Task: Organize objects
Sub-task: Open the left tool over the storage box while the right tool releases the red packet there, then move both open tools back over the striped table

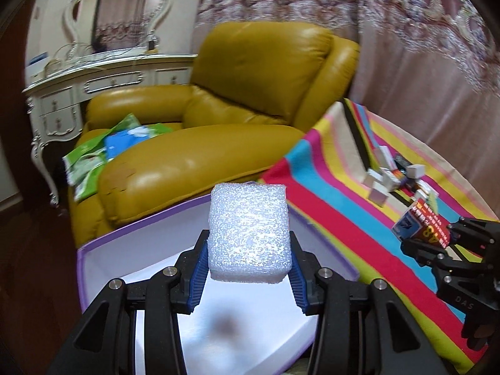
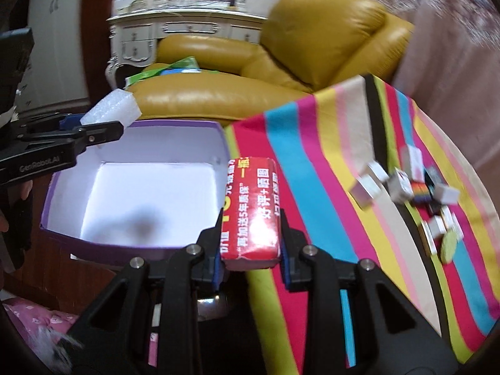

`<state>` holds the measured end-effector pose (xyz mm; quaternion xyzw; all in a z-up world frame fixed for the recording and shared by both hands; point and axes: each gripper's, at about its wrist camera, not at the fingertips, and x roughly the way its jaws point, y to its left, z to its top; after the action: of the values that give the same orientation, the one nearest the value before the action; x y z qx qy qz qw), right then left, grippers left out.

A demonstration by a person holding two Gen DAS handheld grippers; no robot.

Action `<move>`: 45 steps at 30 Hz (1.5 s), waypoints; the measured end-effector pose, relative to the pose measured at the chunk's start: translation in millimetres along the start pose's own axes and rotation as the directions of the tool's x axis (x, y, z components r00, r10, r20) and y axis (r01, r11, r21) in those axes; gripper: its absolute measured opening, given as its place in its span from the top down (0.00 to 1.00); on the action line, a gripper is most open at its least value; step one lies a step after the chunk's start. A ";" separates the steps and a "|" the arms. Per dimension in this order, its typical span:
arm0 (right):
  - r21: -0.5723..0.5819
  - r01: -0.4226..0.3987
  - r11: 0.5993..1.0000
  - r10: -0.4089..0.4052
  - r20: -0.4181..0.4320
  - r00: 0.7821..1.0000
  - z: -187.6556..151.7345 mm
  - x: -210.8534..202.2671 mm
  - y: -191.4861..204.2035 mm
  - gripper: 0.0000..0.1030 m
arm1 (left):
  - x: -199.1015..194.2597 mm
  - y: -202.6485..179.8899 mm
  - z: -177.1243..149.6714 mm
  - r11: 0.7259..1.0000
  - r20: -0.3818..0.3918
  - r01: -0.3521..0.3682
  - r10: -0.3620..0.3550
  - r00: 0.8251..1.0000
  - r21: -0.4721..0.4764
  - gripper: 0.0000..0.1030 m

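Left gripper [image 1: 248, 259] clamped on a white foam block [image 1: 249, 231], blue pads pressed against both its sides. Block held in the air above the open purple box [image 1: 103, 243], whose white inside shows beneath it.

Right gripper [image 2: 250, 243] clamped on a red carton [image 2: 250, 209] with white and yellow print, held just beside the box's right wall [image 2: 218, 143], over the edge of the striped cloth [image 2: 312, 172] covering the tabletop. Seen from the left wrist, the same carton sits off to the right.

Farther along the cloth: a loose cluster of small boxes [image 2: 412, 187], mostly white, some tilted, a few touching; details blurred.

Beyond the box and cloth: a mustard leather armchair [image 1: 234, 109] with green and blue packets [image 1: 103, 153] on its seat. Behind it, a white dressing table [image 1: 93, 84] with an ornate mirror [image 1: 122, 15], and a patterned curtain [image 1: 390, 31].
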<state>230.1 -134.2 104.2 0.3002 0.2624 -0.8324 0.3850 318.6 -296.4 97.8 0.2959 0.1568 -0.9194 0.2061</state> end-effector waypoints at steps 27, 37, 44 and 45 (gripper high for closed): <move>-0.001 -0.176 0.984 0.176 0.042 0.984 23.2 25.7 32.1 0.32 | 20.4 51.1 -29.3 0.973 -0.129 -0.212 0.200 0.971 -0.089 0.18; 0.211 0.100 0.972 -0.096 -0.032 0.995 -45.0 17.5 -92.2 0.24 | 43.5 -99.1 15.2 0.982 -0.139 0.156 -0.141 0.980 0.103 0.16; 0.423 0.288 0.859 -0.226 -0.192 0.955 -130.7 25.1 -222.9 0.23 | 123.0 -244.4 31.6 0.942 -0.224 0.261 -0.213 0.951 0.211 0.16; 0.443 0.305 0.843 -0.234 -0.208 0.950 -140.0 25.9 -237.5 0.23 | 141.7 -263.3 33.4 0.942 -0.231 0.252 -0.200 0.952 0.223 0.16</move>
<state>68.6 81.2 39.4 0.4043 0.1197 -0.8926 0.1594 73.5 -122.6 81.3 0.3927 0.0930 -0.9140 0.0424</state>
